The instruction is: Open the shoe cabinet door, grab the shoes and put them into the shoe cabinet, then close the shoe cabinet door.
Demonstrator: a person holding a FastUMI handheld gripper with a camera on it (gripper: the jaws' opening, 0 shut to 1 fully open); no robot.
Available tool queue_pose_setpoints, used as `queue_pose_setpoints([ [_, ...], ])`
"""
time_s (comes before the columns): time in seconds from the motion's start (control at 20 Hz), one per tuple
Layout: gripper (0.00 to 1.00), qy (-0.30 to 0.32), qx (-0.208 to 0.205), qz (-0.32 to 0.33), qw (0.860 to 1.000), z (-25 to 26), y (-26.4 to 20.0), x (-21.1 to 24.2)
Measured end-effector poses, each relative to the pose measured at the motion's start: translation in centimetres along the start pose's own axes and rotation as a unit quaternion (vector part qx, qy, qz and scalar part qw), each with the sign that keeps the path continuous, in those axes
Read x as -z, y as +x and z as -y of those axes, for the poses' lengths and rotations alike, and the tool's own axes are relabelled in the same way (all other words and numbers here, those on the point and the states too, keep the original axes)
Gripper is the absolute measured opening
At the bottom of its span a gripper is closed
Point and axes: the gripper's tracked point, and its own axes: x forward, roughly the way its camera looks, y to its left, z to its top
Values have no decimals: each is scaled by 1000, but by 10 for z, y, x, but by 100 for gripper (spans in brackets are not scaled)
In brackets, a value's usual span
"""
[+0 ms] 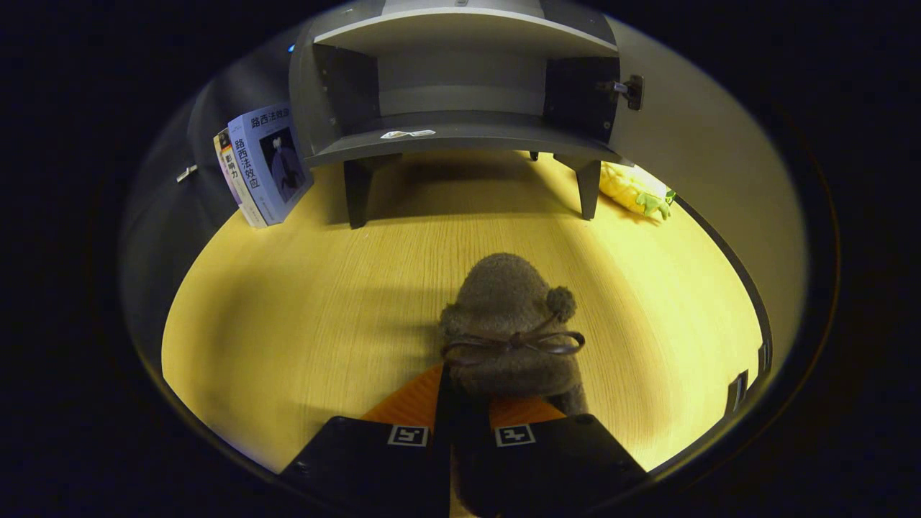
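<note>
A fuzzy brown shoe [509, 324] with a bow and a pompom sticks out forward from between my fingers, toe pointing at the cabinet, held above the wooden floor. My gripper [460, 424] is shut on its heel edge. Beyond it stands the grey shoe cabinet [460, 137] on short legs, its doors swung open to both sides. The lower shelf holds only two small stickers [407, 134]. The right door [691, 122] carries a small handle [627, 90].
Two books [262, 169] lean against the cabinet's left side. A yellow plush toy with green leaves [637, 191] lies on the floor by the cabinet's right leg. Bare wooden floor [302, 309] stretches between me and the cabinet.
</note>
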Motion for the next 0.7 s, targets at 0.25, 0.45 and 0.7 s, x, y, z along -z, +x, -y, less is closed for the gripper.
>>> queue_pose_setpoints([
  [0.25,19,-3,0,18,1000,-1,15,-14],
  [0.45,5,-12,5,18,1000,0,18,-20],
  [0.7,5,-8,12,21,1000,8,-1,-35],
])
